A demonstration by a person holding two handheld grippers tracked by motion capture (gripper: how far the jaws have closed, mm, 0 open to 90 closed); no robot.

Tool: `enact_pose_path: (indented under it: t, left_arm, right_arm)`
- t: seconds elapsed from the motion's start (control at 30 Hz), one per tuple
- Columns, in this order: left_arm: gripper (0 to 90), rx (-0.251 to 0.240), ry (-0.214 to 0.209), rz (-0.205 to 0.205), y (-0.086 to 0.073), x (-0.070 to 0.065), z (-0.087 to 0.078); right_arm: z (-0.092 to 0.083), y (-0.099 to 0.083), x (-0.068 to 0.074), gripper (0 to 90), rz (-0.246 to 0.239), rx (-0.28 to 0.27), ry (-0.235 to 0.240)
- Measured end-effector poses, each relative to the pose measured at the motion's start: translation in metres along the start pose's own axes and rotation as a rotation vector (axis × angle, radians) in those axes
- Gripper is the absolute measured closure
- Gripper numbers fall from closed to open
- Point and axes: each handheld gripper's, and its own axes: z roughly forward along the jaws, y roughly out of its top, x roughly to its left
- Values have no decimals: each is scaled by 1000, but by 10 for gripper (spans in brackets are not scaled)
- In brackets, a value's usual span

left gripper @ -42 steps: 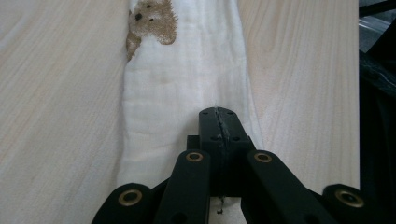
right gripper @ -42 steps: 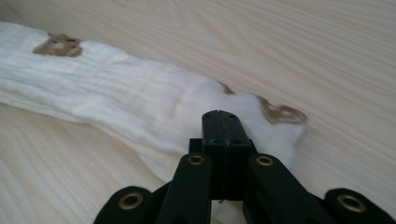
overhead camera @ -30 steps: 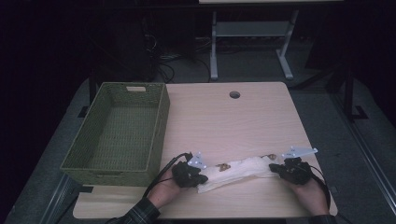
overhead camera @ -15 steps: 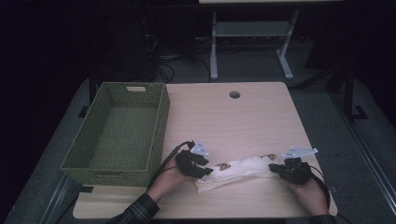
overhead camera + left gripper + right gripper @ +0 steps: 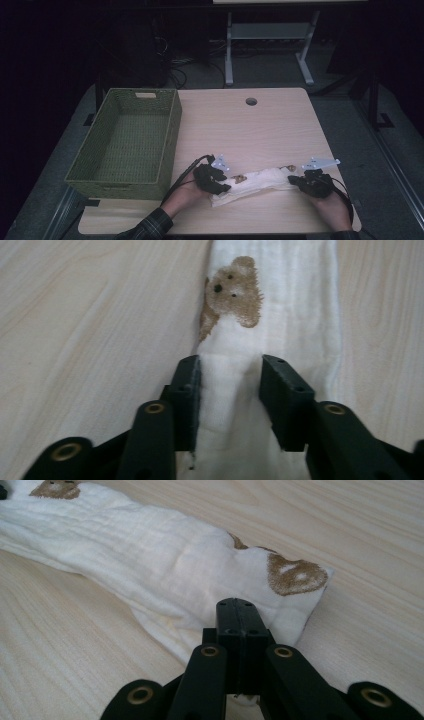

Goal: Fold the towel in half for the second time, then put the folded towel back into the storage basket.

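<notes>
On table, left to right:
basket [image 5: 125, 142]: green woven, far-left of the cloth, well apart from both grippers; looks empty.
table [image 5: 250, 130]: light wood, bare apart from basket and cloth.
left gripper [image 5: 216, 179]: at near-left end of the cloth; jaws part-open, have just been closing a little; a raised ridge of cloth sits between the pads [image 5: 187, 390], left pad touching the fabric, right pad showing a slim gap, so no firm pinch yet.
cloth [image 5: 257, 182]: white, bear prints in brown, folded into a long narrow strip near the front edge; long axis runs left-right, right end slightly farther from the person than the left.
bear print [image 5: 235, 290]: straight ahead of the left jaws, along the strip's long axis.
right gripper [image 5: 306, 181]: at the right end of the strip; jaws clenched on the corner of the cloth [image 5: 165, 575] beside a brown print.
key relation: strip spans jaw to jaw, one gripper per end, each pointing inward along the long axis.
nearer hand: left one for the basket side.
next move (judgement): left jaws likely need to finish closing on the ridge before any lift or fold; right end already secured.
</notes>
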Motion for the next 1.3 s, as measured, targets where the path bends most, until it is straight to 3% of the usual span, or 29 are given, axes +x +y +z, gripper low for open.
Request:
enact_pose_path:
  t: [0.1, 0.13, 0.2, 0.37, 0.43, 0.5, 0.6, 0.77, 0.83, 1.07, 1.2, 1.3]
  left_arm:
    - [742, 1, -27, -5, 0, -2, 0]
    - [760, 20, -31, 19, 1, -1, -1]
    - [789, 5, -31, -1, 1, -4, 1]
    - [799, 6, -32, -1, 1, -4, 1]
    - [800, 19, -36, 6, 2, -2, 0]
    - [801, 12, -37, -7, 1, -3, 0]
    - [803, 10, -37, -11, 1, -3, 0]
    - [810, 6, -39, -19, 1, -3, 0]
    - [812, 4, -40, -20, 0, -2, 0]
    - [822, 9, -49, -38, 0, -1, 0]
    - [832, 23, -36, -15, 2, -3, -1]
    - [837, 22, -39, -23, 3, -3, -2]
  right_arm:
    - [0, 0, 0, 900, 1, 1, -3]
    - [0, 0, 0, 900, -1, 2, -4]
    - [-1, 1, 0, 894, -7, -6, -7]
    - [-12, 6, -10, 628, 30, -69, -69]
    - [-9, 6, -16, 533, 71, -54, -69]
    - [-3, 5, -19, 451, 81, -32, -74]
    - [3, 2, -18, 417, 82, -14, -84]
    - [4, 0, -20, 433, 87, -22, -72]
    - [3, -2, -19, 530, 67, -37, -55]
    - [3, 0, -12, 775, 79, -13, -22]
    - [3, 1, -9, 830, 58, -9, -23]
    - [3, 2, -6, 839, 35, -2, -40]
